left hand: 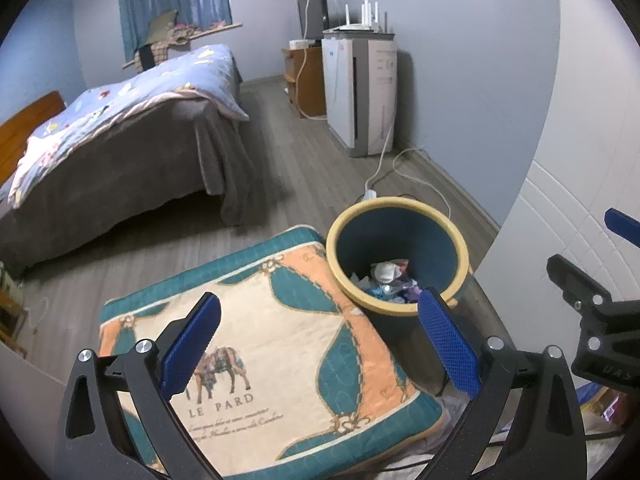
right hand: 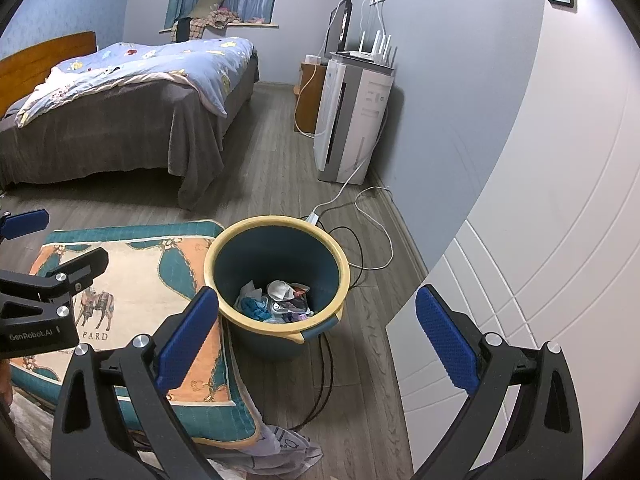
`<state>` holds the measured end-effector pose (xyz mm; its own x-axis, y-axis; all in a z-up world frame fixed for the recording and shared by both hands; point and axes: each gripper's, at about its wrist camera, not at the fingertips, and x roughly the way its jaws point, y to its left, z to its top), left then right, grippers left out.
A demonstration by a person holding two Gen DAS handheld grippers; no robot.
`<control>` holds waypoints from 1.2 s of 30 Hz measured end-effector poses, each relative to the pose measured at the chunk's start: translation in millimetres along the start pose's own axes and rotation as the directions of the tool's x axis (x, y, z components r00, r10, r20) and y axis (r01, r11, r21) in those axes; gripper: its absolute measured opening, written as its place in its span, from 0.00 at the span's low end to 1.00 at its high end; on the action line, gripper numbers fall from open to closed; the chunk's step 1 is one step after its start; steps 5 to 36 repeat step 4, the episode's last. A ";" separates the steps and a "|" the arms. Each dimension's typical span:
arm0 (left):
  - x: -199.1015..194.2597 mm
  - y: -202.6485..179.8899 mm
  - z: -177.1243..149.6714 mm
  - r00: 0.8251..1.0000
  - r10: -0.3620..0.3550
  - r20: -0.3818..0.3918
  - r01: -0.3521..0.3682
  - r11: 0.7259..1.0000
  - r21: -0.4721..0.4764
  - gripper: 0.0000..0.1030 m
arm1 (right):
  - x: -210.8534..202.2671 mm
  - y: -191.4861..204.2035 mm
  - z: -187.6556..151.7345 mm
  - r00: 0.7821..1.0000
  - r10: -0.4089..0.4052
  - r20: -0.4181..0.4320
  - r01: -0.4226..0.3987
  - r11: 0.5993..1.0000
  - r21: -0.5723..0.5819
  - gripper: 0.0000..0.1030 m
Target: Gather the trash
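A blue trash bin with a yellow rim stands on the wood floor beside a patterned cushion. Crumpled trash lies at the bin's bottom. My left gripper is open and empty above the cushion, left of the bin. My right gripper is open and empty, held above the bin's near edge. Each gripper also shows at the edge of the other's view.
A bed with a blue quilt fills the left. A white air purifier stands by the right wall. Cables and a power strip lie behind the bin. A white door is at right. Cloth lies on the floor.
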<state>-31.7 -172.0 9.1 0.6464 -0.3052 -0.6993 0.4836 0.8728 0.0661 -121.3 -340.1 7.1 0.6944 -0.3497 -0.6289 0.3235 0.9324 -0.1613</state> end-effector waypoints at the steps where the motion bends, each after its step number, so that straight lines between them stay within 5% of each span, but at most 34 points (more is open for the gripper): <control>1: 0.0 1.8 0.3 1.000 0.001 -0.003 -0.001 1.000 -0.004 0.95 | 2.0 0.9 0.7 1.000 -0.001 -0.009 0.001 1.000 -0.006 0.94; 36: -6.2 11.8 1.7 1.000 0.017 0.021 -0.017 1.000 -0.021 0.95 | 18.1 6.0 7.3 0.998 0.015 -0.055 -0.017 0.999 -0.042 0.94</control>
